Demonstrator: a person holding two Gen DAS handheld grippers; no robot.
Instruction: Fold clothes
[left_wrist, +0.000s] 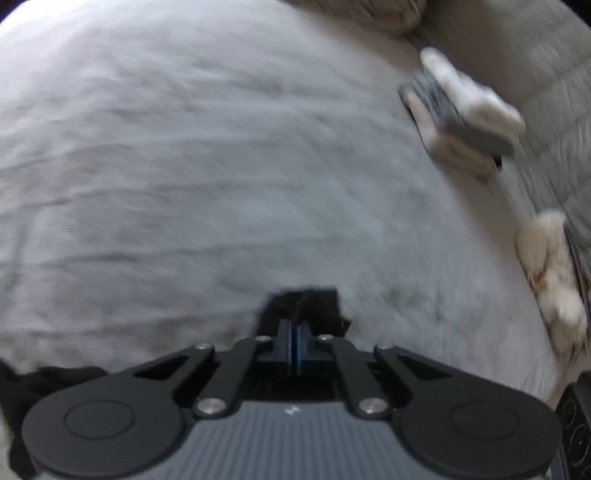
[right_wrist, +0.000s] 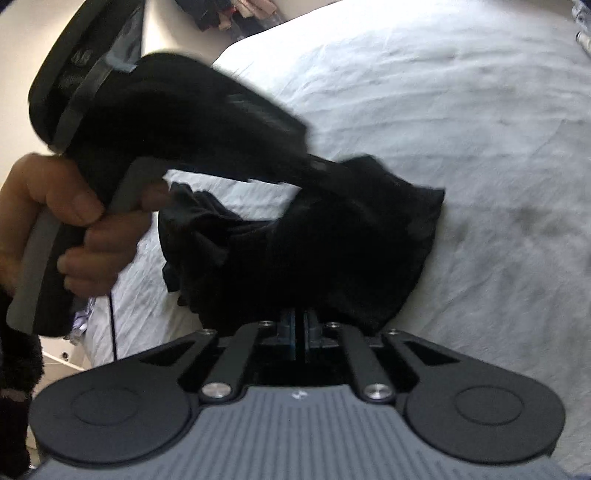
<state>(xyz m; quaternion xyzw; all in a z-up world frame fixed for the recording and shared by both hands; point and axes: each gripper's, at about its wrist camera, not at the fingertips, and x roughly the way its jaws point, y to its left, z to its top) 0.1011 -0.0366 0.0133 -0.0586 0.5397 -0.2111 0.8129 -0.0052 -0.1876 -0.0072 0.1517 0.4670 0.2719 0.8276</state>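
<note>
Both tongs clamp the black garment, bunched over the white bed. Left tongs pinch one edge; right tongs the other. A hand holds the left handle.

We count two grippers: the left gripper and the right gripper. One black garment. One white bedsheet. One hand in view. Two pale fluffy items along the sheet's edge, too blurred to identify.
</note>
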